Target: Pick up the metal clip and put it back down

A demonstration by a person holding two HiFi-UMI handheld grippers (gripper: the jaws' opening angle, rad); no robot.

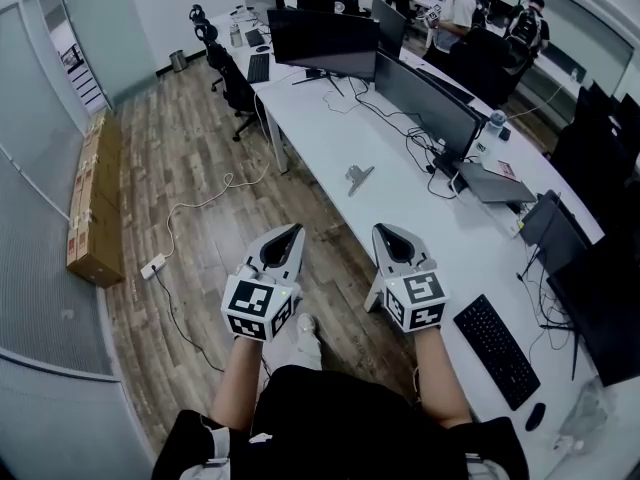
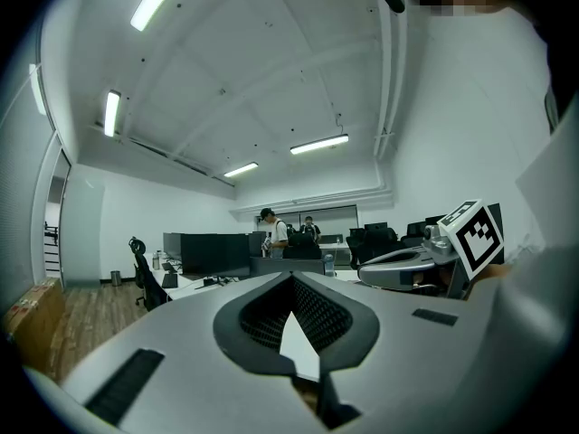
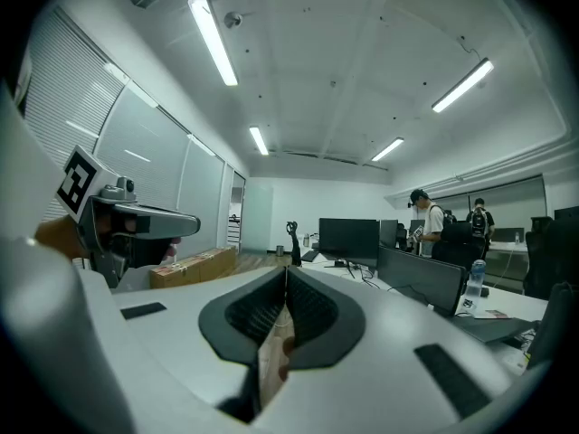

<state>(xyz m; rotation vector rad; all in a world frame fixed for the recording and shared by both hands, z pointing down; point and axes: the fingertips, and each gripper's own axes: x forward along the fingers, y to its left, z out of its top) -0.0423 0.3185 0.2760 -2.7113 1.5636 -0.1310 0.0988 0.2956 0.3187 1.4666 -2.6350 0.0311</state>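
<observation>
The metal clip (image 1: pixel 358 176) lies on the white table (image 1: pixel 330 133), near its left edge and well ahead of both grippers. My left gripper (image 1: pixel 296 230) hangs over the wooden floor just off the table edge, its jaws shut with nothing between them (image 2: pixel 292 278). My right gripper (image 1: pixel 383 230) is held over the table's near part, also shut and empty (image 3: pixel 287 269). Both point level toward the far end of the room. The clip shows in neither gripper view.
A row of monitors (image 1: pixel 428 100) with cables runs along the table's right side. A black keyboard (image 1: pixel 497 349) and a mouse (image 1: pixel 535 416) lie at the near right. Cardboard boxes (image 1: pixel 95 203) and a power strip (image 1: pixel 153 266) sit on the floor at left. People (image 1: pixel 455 13) stand far back.
</observation>
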